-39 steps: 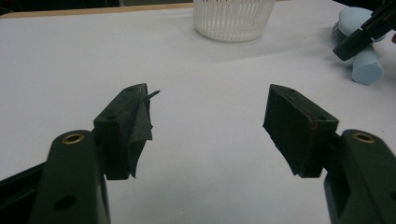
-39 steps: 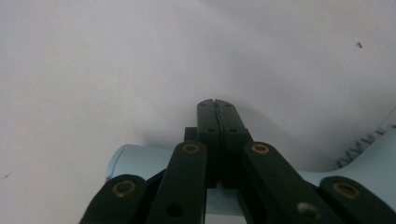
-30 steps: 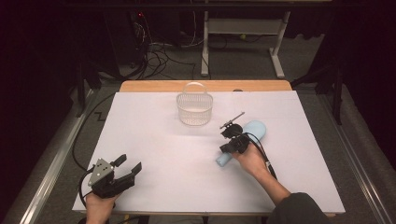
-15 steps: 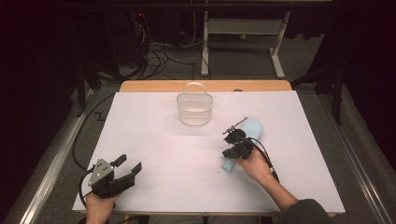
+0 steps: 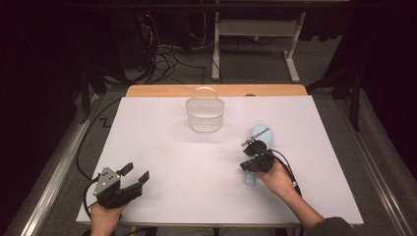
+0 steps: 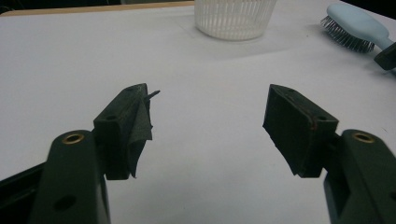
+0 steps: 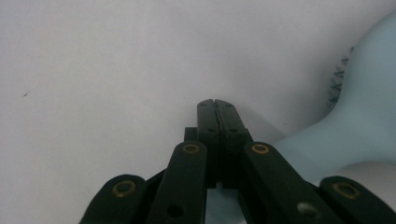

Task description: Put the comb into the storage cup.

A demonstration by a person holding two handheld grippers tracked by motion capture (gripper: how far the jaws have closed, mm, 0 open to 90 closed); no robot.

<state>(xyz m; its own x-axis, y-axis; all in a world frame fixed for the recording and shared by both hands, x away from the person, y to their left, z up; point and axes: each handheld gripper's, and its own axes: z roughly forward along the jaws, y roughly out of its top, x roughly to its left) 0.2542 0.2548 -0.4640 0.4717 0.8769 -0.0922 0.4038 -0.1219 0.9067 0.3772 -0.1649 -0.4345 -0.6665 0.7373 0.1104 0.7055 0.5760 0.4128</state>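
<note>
A light blue hairbrush [image 5: 256, 135] lies on the white table [image 5: 172, 147] right of centre, bristles down and its handle pointing toward the near edge. My right gripper [image 5: 249, 162] sits over the handle with its jaws shut on nothing. In the right gripper view the closed right gripper [image 7: 216, 104] points at bare table, and the hairbrush [image 7: 369, 112] lies just to its right. My left gripper [image 5: 136, 172] rests near the front left corner, open and empty. The left gripper view shows that left gripper [image 6: 208, 95] with its jaws wide apart, with the hairbrush [image 6: 357, 23] far off at the right.
A white slatted plastic basket [image 5: 204, 115] with a handle stands at the back middle of the table, also seen as the basket [image 6: 235, 18] in the left gripper view. A wooden edge [image 5: 162, 90] borders the far side. Cables and desk legs lie on the floor beyond.
My right hand has slid a little to the right and toward the near edge. The brush's handle has swung nearer with it. The left gripper has stayed put.
</note>
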